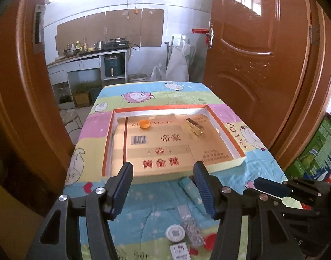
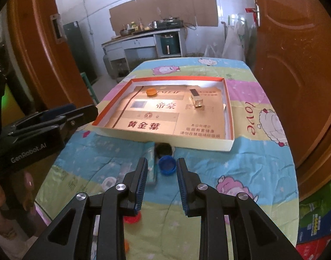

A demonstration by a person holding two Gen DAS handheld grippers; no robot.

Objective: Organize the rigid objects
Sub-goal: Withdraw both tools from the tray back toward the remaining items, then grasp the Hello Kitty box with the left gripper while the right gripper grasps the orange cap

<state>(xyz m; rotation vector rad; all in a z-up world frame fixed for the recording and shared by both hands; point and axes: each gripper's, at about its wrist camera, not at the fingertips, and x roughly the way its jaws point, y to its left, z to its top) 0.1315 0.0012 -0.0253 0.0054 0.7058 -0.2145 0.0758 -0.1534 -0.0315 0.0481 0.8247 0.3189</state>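
Blue bottle cap: seen between the fingers of the right hand-held gripper, near their tips; contact not confirmed, gap visible on both sides.
Right hand-held gripper state: spread, nothing pinched yet.
Left hand-held gripper: spread wide, nothing held, raised over the near edge of the shallow box tray.
Tray contents: orange cap and gold rectangular box already placed inside, well apart.
Left outside: teal tube, white round lid, patterned sachet, red cap, all on the quilt-covered worktop.
Step judged: blue cap grasp being set up.
Risk: cap is low and round, so it could be squirted out sideways if closed off-centre.
Risk: soft quilt could be snagged by fingertips.
Risk: teal tube lies just beside the left finger and could be nudged.
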